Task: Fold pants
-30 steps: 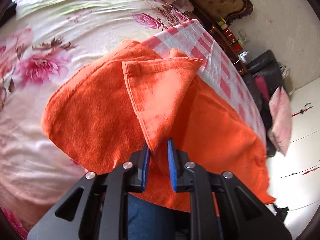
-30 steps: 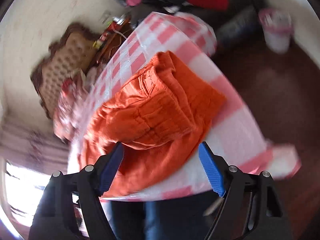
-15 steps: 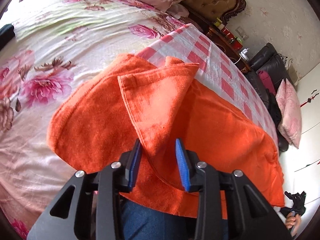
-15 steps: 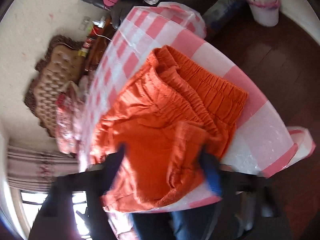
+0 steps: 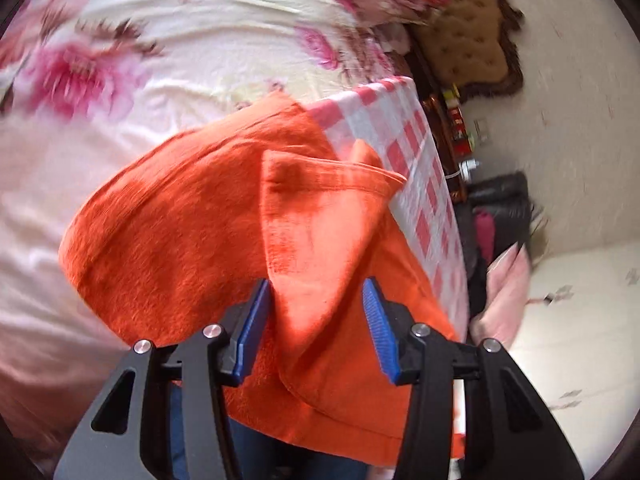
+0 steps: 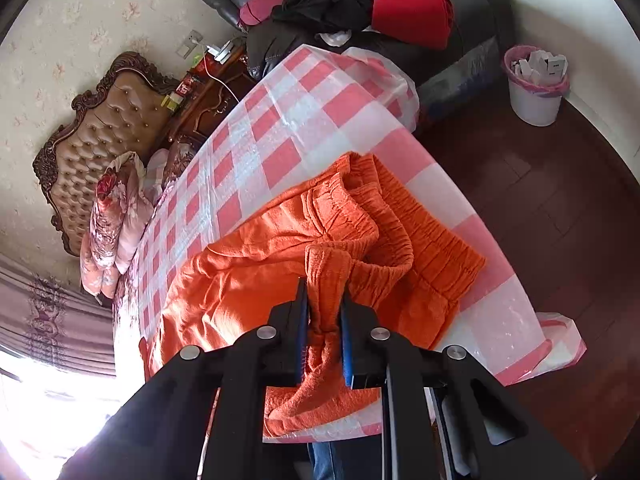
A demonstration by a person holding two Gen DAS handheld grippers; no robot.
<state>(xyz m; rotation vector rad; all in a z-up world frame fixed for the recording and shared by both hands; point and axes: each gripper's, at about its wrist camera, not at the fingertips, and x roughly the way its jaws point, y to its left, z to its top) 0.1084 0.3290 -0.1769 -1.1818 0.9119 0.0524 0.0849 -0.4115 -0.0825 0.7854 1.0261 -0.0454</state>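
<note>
Orange pants [image 5: 180, 220] lie on a pink-and-white checked cloth [image 5: 404, 120] over the bed. In the left wrist view a folded-over leg flap [image 5: 320, 208] runs down between the blue pads of my left gripper [image 5: 316, 286]. Its jaws are opening, and the right pad stands clear of the fabric. In the right wrist view the pants [image 6: 240, 280] show their gathered waistband [image 6: 420, 232]. My right gripper [image 6: 323, 288] is closing, its pads pressing on a bunched piece of the waistband that is raised off the checked cloth [image 6: 280, 120].
A floral bedspread [image 5: 120, 80] lies left of the pants. A tufted headboard [image 6: 104, 136], a cluttered nightstand [image 6: 208, 92], a dark sofa with clothes [image 6: 360, 12] and a white bin [image 6: 536, 88] stand on the wooden floor [image 6: 560, 220] beyond the bed's edge.
My left gripper's jaws spread apart and released the leg flap while the view rolled. The right gripper's wide jaws closed on the waistband and lifted a bunch of it.
</note>
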